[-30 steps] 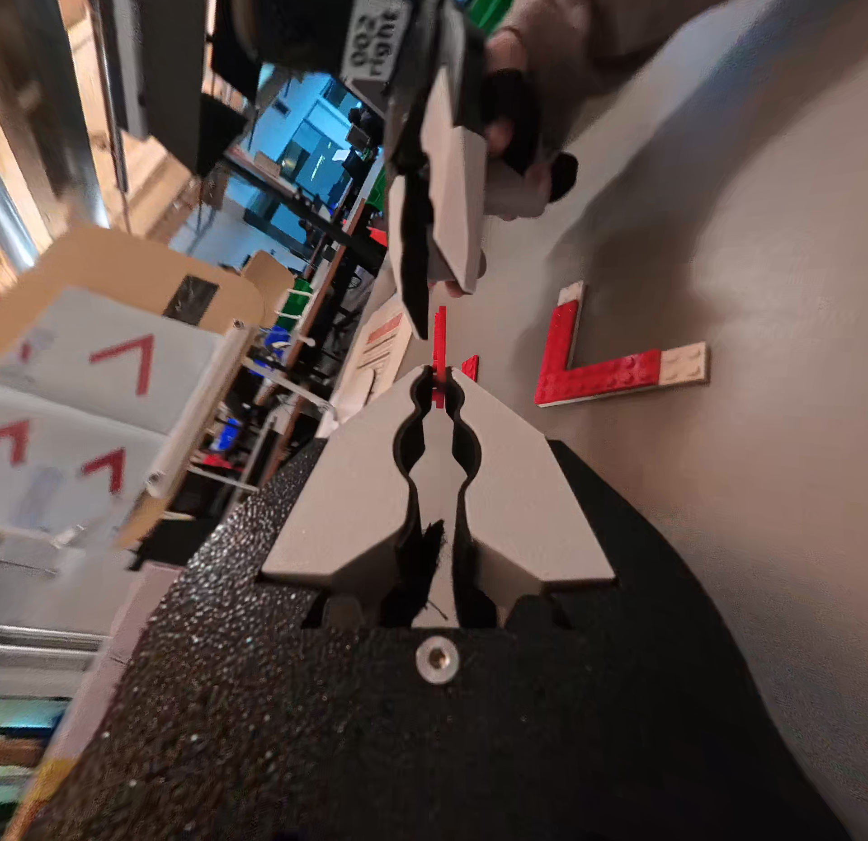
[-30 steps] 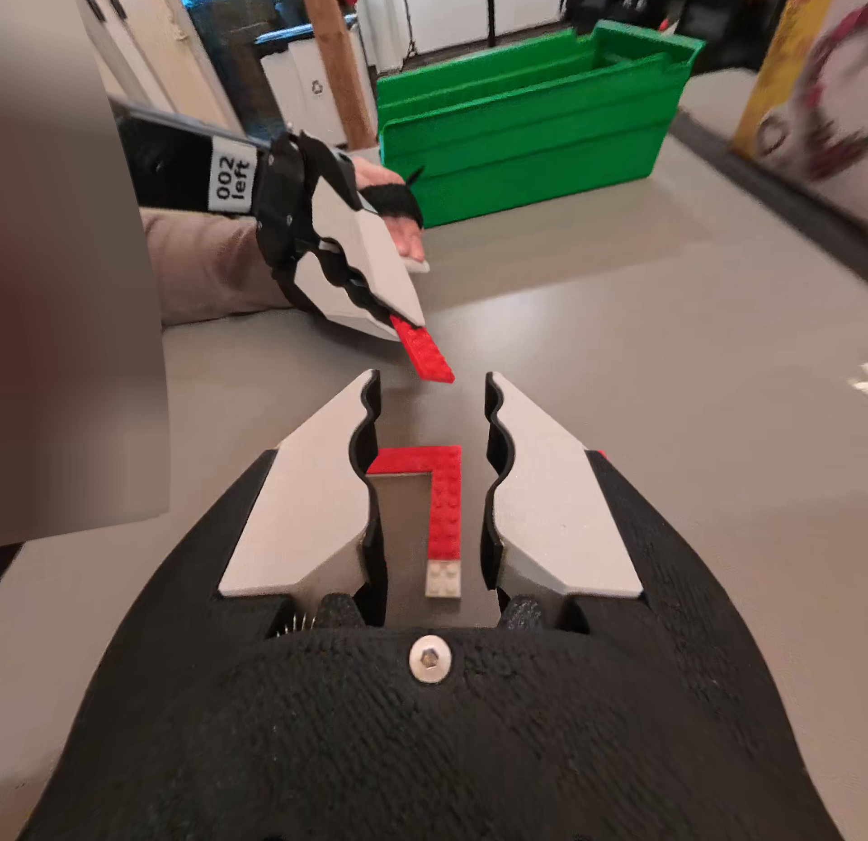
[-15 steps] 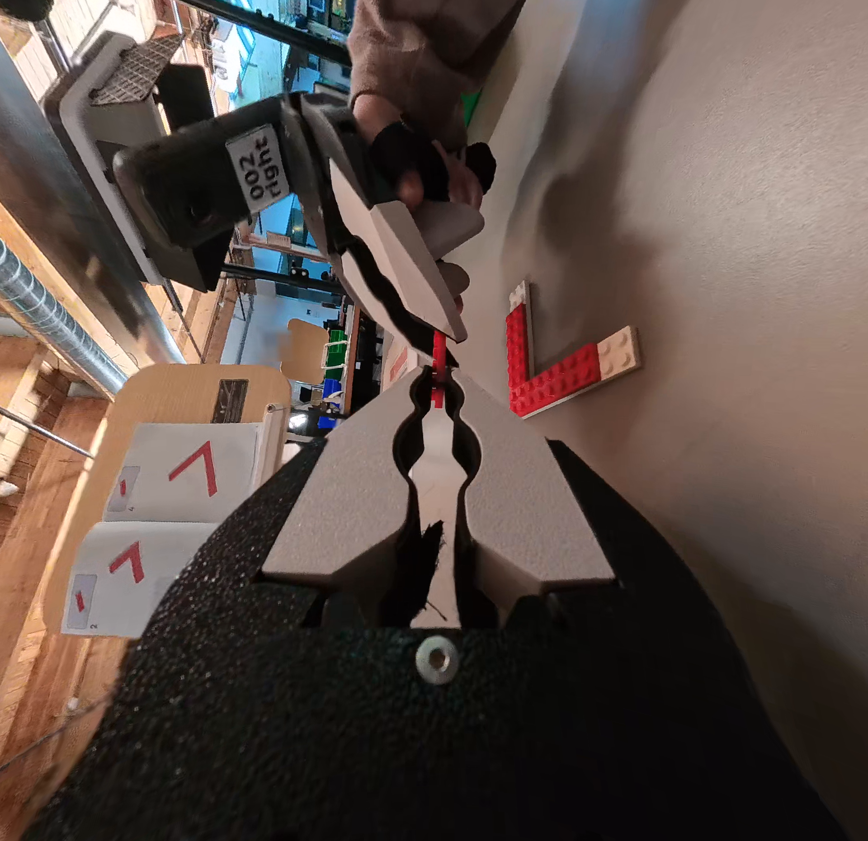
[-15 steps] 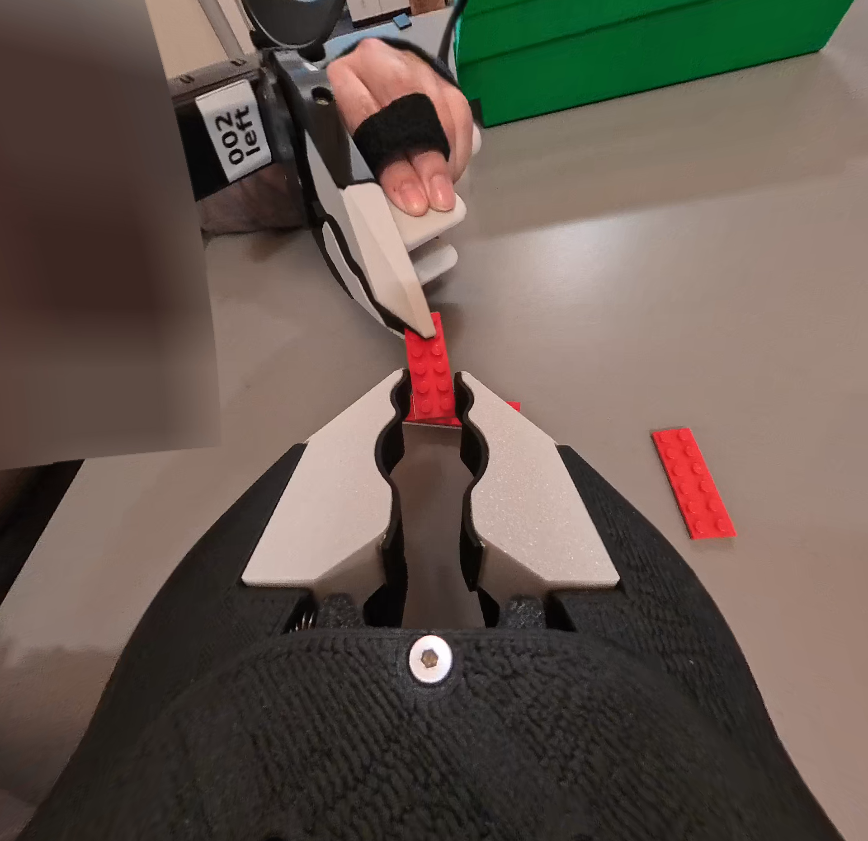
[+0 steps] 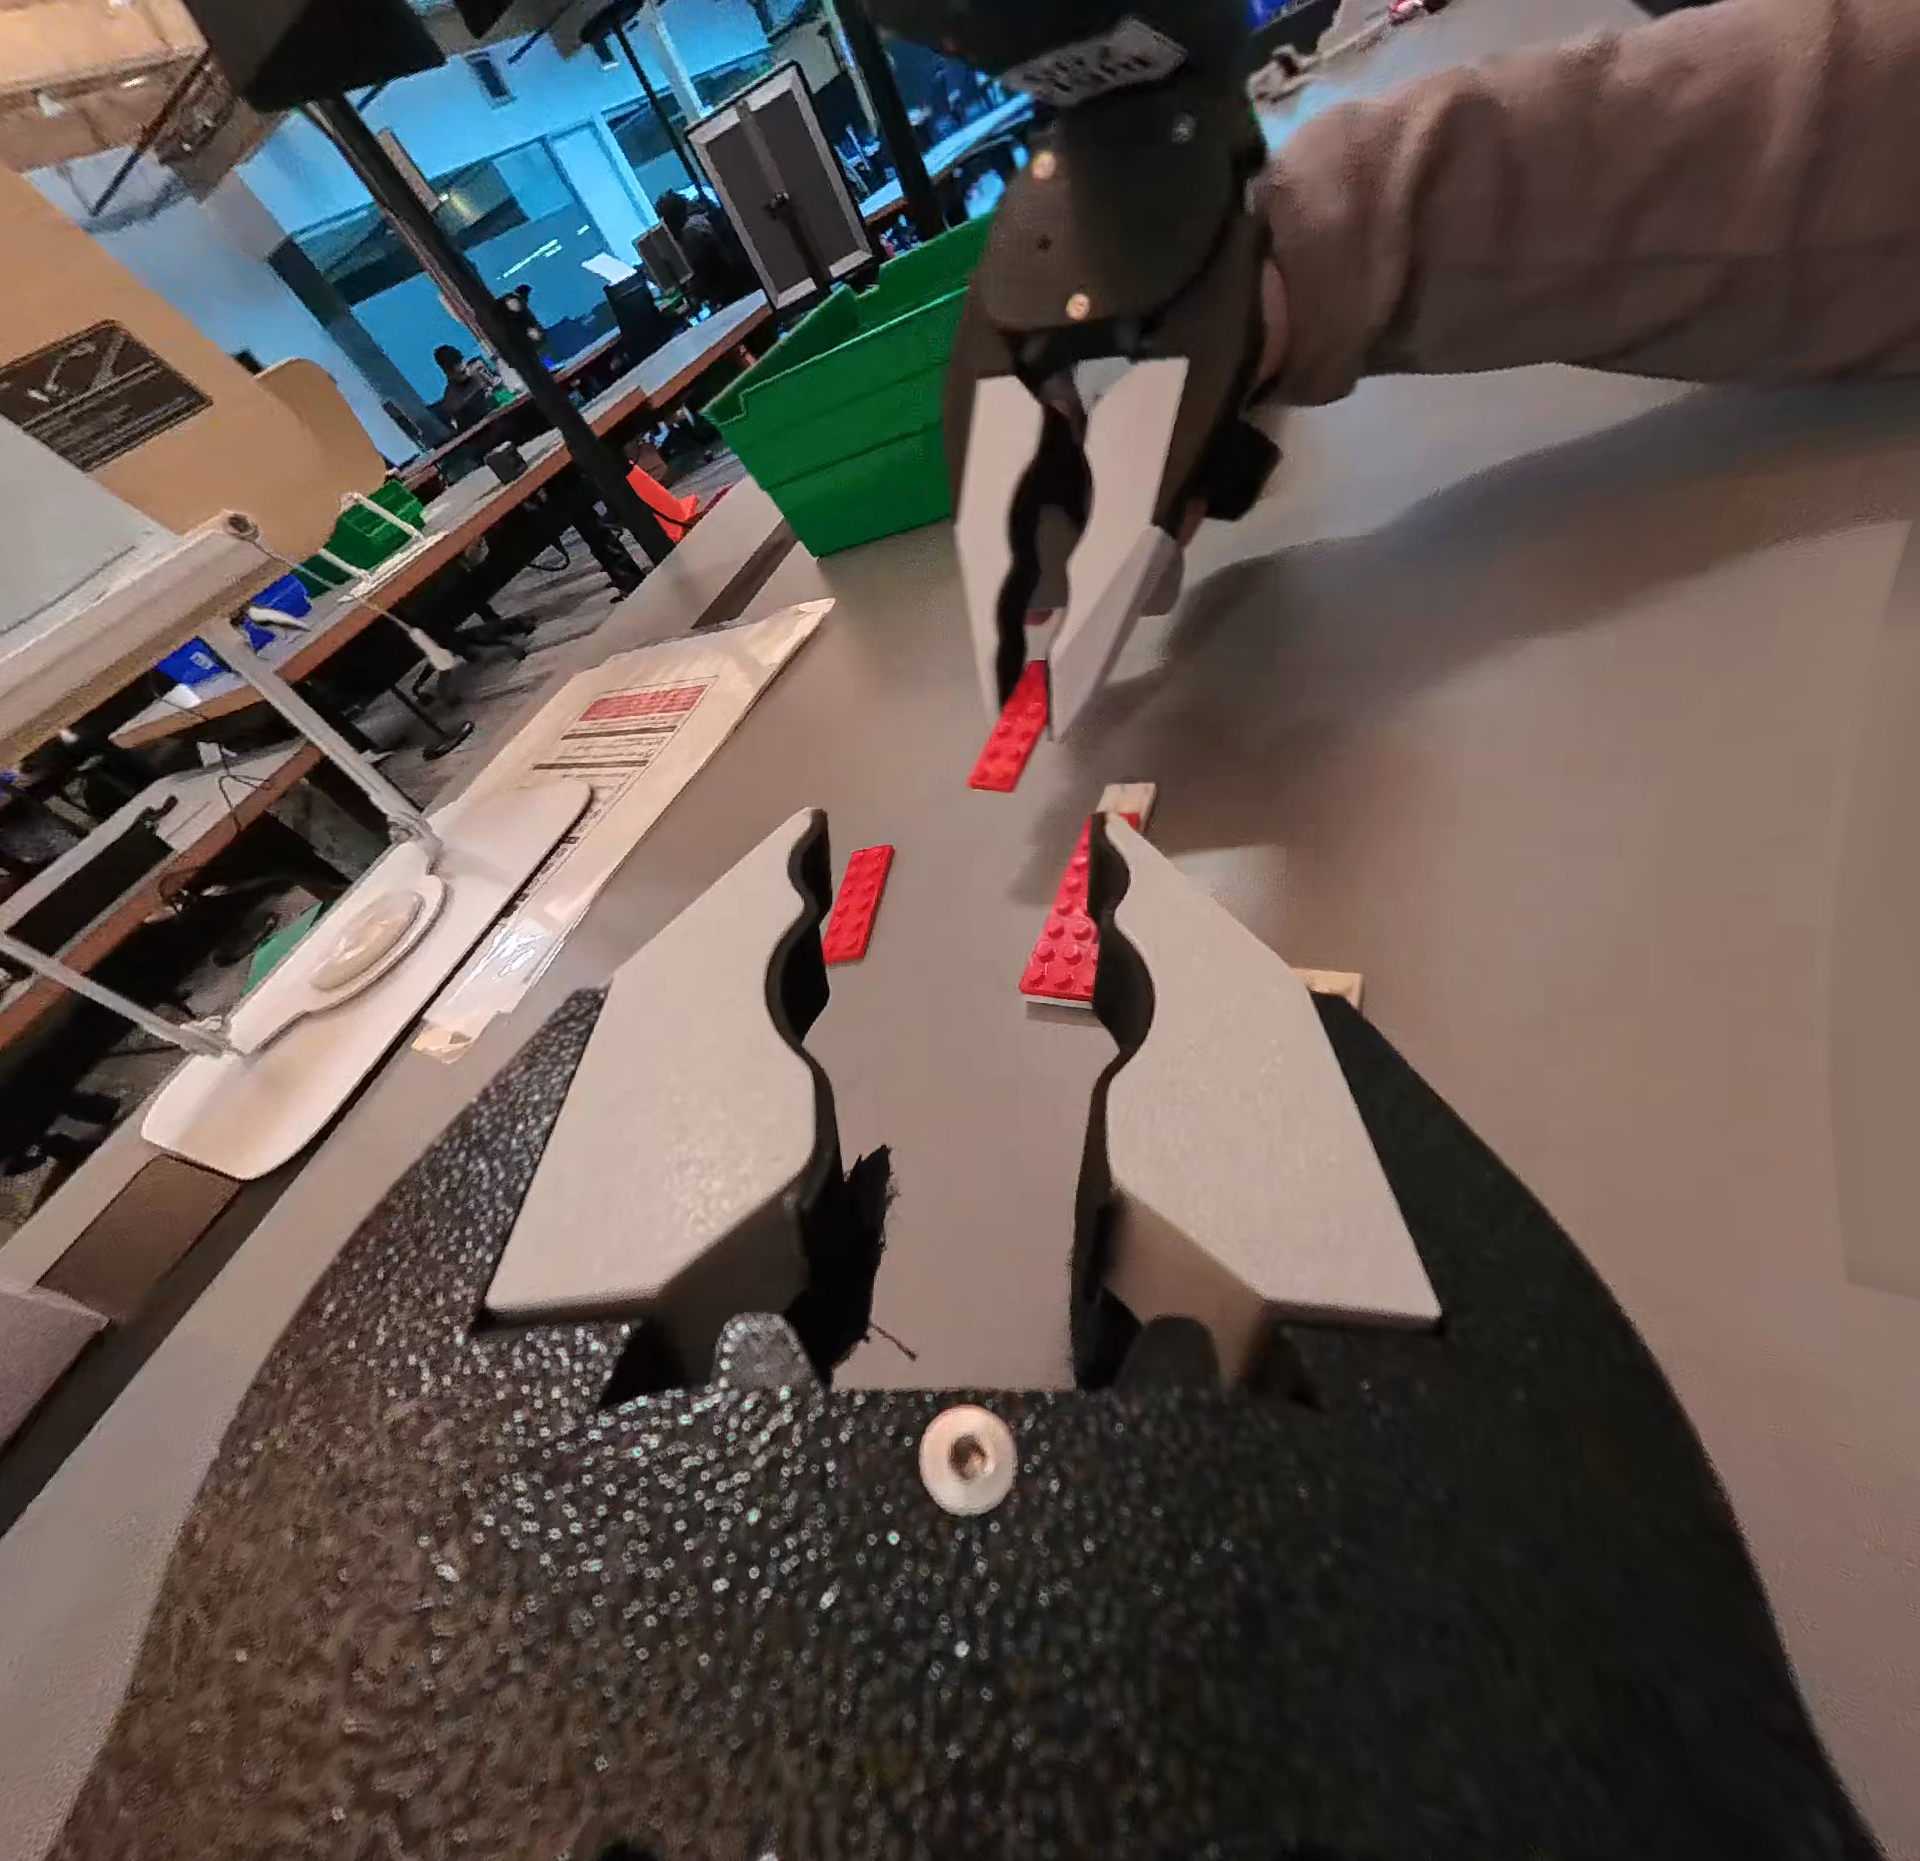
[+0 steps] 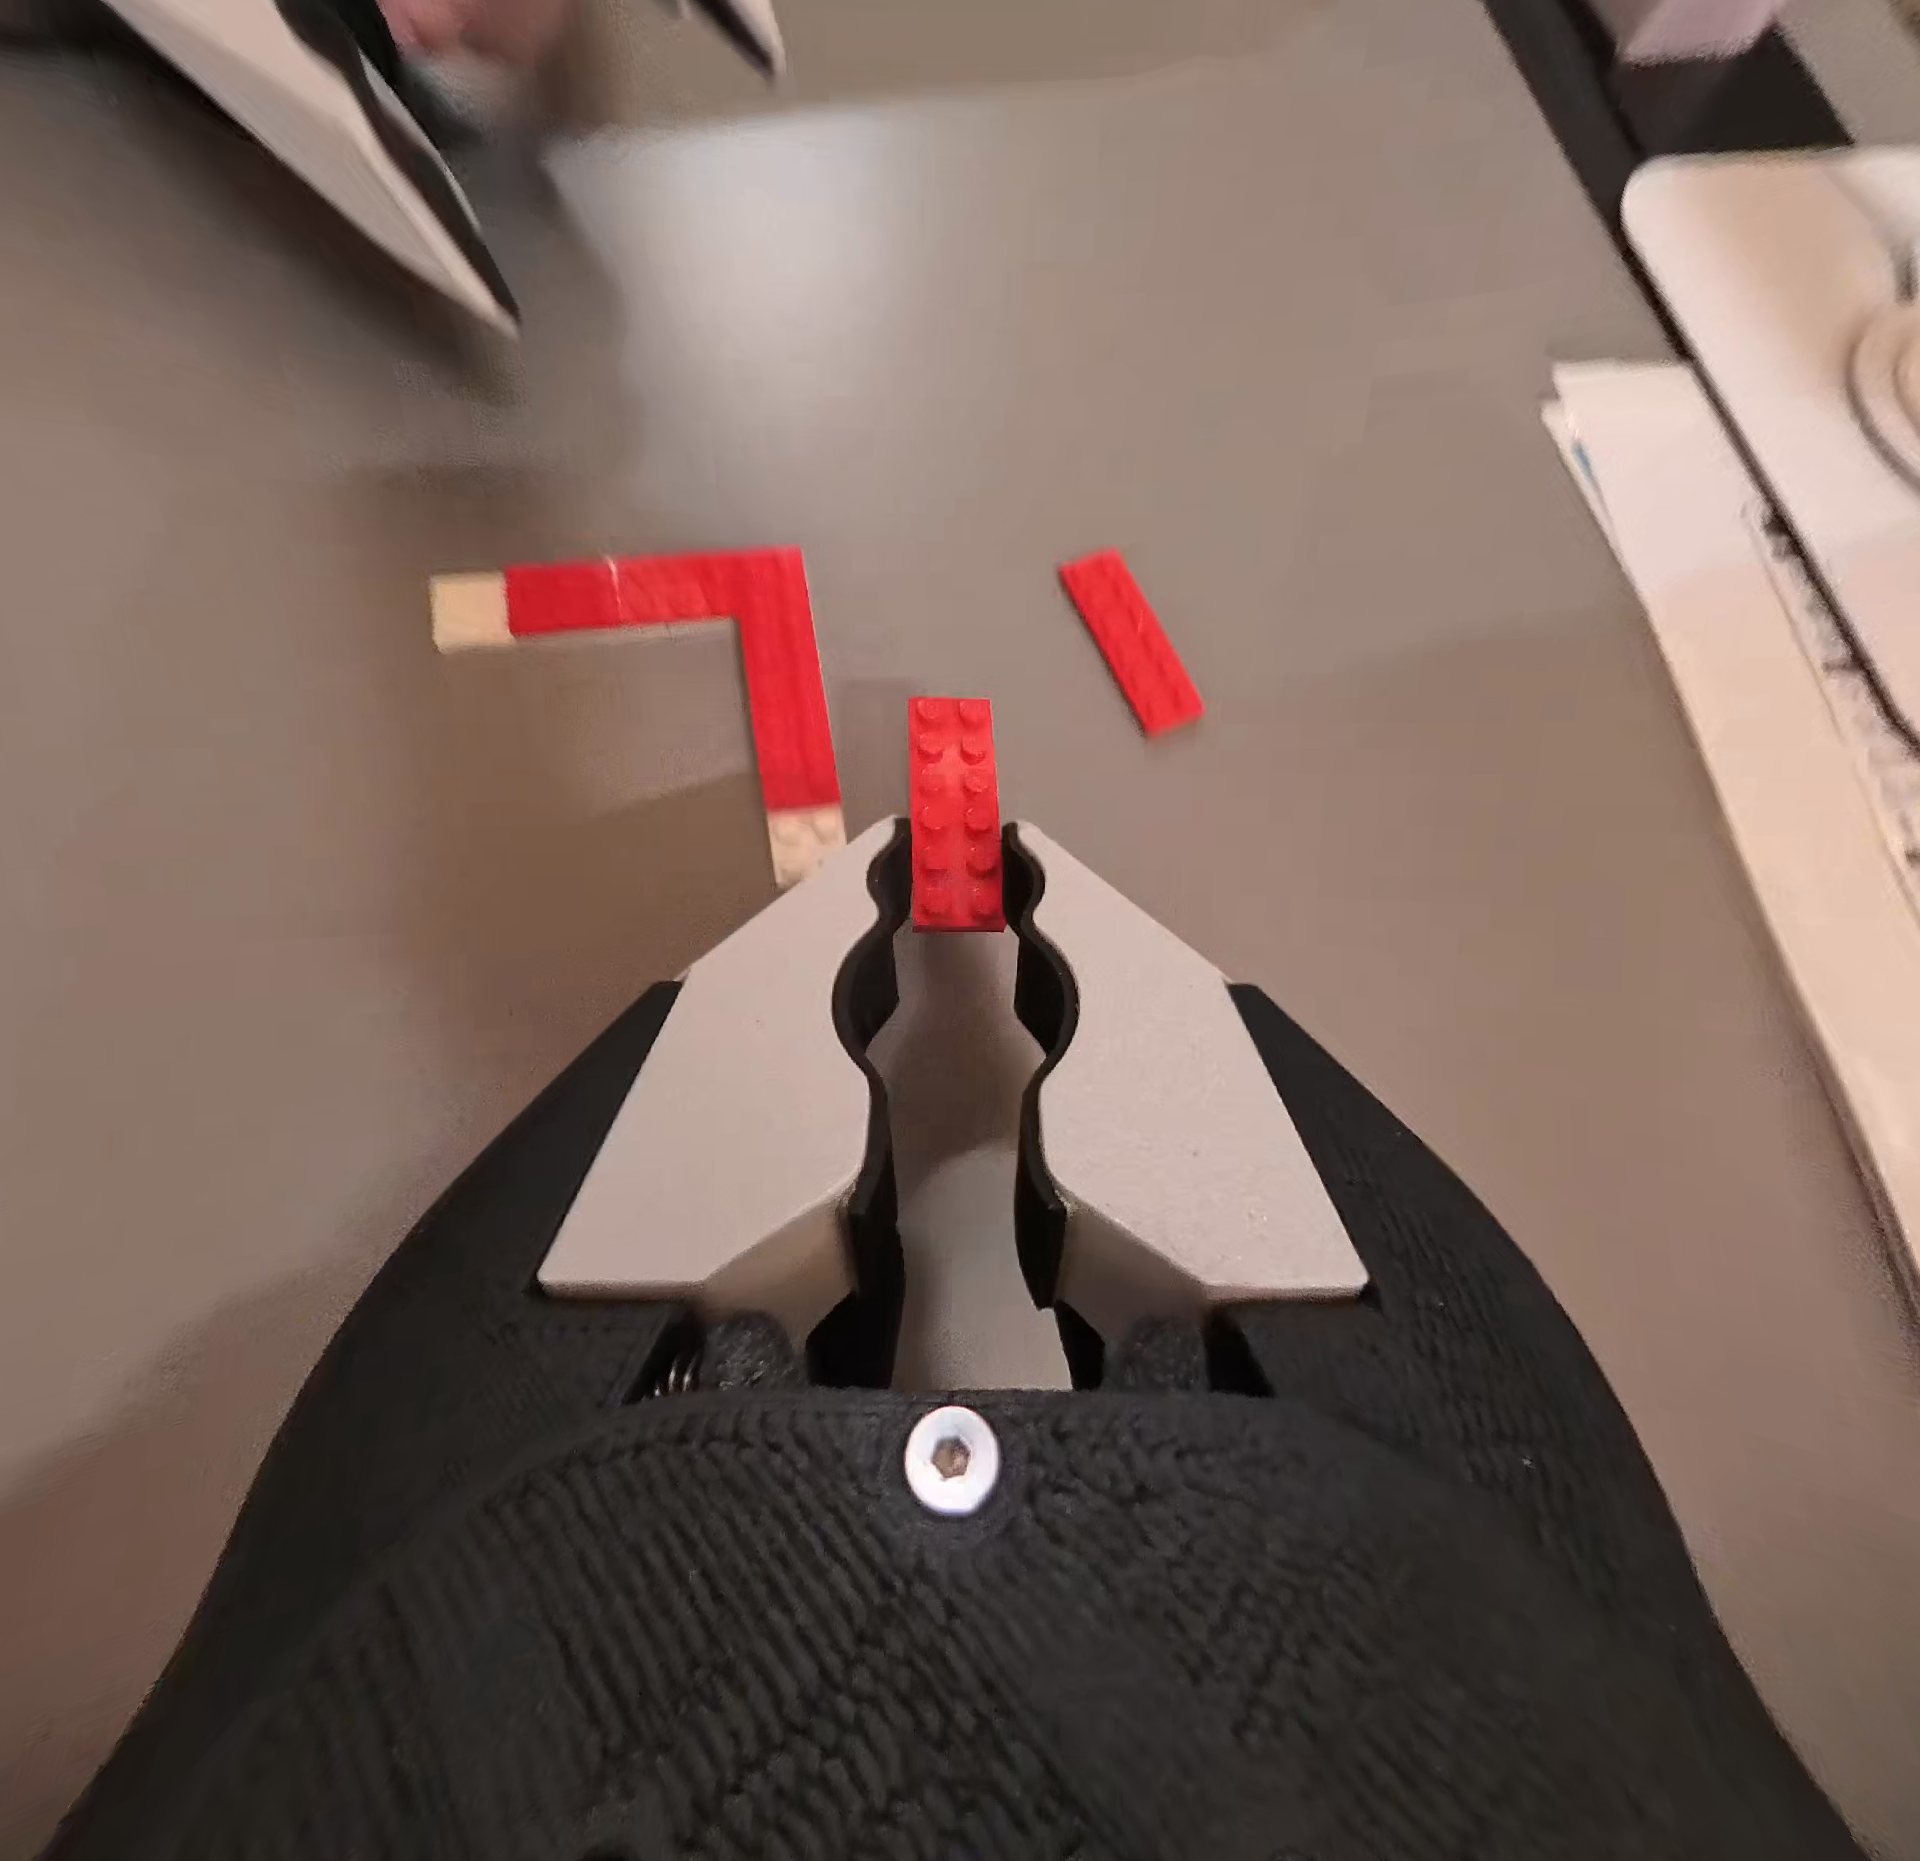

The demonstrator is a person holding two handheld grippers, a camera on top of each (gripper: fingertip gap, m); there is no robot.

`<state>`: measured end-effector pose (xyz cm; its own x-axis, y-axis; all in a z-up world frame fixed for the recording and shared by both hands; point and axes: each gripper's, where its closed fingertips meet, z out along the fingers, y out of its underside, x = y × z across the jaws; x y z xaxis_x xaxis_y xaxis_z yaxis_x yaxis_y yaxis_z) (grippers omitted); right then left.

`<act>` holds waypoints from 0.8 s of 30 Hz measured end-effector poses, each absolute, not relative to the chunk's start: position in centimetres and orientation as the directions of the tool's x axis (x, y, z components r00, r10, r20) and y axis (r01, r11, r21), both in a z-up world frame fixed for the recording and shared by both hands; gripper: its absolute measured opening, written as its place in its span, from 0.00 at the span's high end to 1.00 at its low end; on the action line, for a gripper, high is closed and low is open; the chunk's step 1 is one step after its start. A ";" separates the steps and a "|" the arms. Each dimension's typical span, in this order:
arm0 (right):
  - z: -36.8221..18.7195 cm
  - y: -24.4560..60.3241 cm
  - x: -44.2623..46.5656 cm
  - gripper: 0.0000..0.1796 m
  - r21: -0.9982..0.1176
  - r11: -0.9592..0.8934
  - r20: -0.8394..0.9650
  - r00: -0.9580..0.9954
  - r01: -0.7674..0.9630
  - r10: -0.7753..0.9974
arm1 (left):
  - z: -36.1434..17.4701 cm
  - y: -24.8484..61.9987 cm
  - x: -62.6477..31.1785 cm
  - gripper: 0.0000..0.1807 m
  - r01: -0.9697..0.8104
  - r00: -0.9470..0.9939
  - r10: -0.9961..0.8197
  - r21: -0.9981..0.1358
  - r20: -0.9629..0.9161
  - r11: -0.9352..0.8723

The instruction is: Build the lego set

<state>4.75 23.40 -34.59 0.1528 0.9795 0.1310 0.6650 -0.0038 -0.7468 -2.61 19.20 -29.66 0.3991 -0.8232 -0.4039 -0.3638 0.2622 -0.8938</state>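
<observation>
My right gripper (image 6: 956, 843) is shut on a red plate (image 6: 956, 814) and holds its end, with the plate sticking forward above the grey table (image 6: 1299, 461). The left wrist view shows it (image 5: 1023, 694) pointing down with that plate (image 5: 1013, 725). My left gripper (image 5: 961, 840) is open and empty, low over the table. An L-shaped red assembly with tan ends (image 6: 769, 606) lies flat just left of the held plate; the left gripper's right finger partly hides it (image 5: 1065, 928). A second loose red plate (image 6: 1132, 642) lies to the right, and shows by the left gripper's left finger (image 5: 857, 907).
Stacked green bins (image 5: 852, 440) stand at the far side of the table. A printed sheet (image 5: 623, 741) and a white stand base (image 5: 343, 938) lie along the table's left edge. A person's sleeve (image 5: 1558, 201) reaches in from the right. The grippers' ends are close to 11 cm from one another.
The left gripper let go of the red plate and opened, then drew back. The right gripper closed on that plate and carried it over beside the L-shaped assembly.
</observation>
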 end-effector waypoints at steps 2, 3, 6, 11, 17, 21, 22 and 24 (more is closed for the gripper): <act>-35.9 23.6 6.2 0.92 -0.702 -0.034 0.127 0.173 0.711 0.977 | -29.6 19.4 -2.7 0.74 -0.358 0.411 -0.824 -0.900 -0.390 0.248; -36.5 23.7 6.9 0.92 -0.673 -0.052 0.120 0.178 0.738 0.977 | -29.6 19.4 -2.7 0.74 -0.356 0.412 -0.825 -0.902 -0.387 0.245; -37.2 23.5 7.9 0.92 -0.628 -0.093 0.085 0.186 0.773 0.979 | -29.8 19.4 -2.6 0.74 -0.364 0.409 -0.829 -0.901 -0.382 0.236; -37.3 23.1 8.6 0.91 -0.587 -0.122 0.075 0.203 0.801 0.976 | -30.0 19.5 -2.6 0.73 -0.370 0.409 -0.839 -0.906 -0.359 0.207; -37.3 23.0 9.5 0.79 -0.559 -0.175 0.047 0.242 0.810 0.969 | -30.2 19.5 -2.6 0.72 -0.369 0.413 -0.850 -0.914 -0.326 0.171; -35.5 21.8 7.2 0.78 -0.670 -0.104 0.045 0.181 0.735 0.983 | -29.9 19.6 -2.7 0.73 -0.342 0.424 -0.855 -0.927 -0.298 0.154; -34.9 21.2 5.9 0.78 -0.706 -0.073 0.040 0.143 0.704 0.989 | -29.8 19.6 -2.7 0.73 -0.331 0.425 -0.858 -0.932 -0.287 0.147; -35.1 20.3 4.0 0.78 -0.715 -0.015 0.057 0.080 0.699 0.995 | -29.6 19.5 -2.7 0.73 -0.313 0.425 -0.865 -0.940 -0.266 0.135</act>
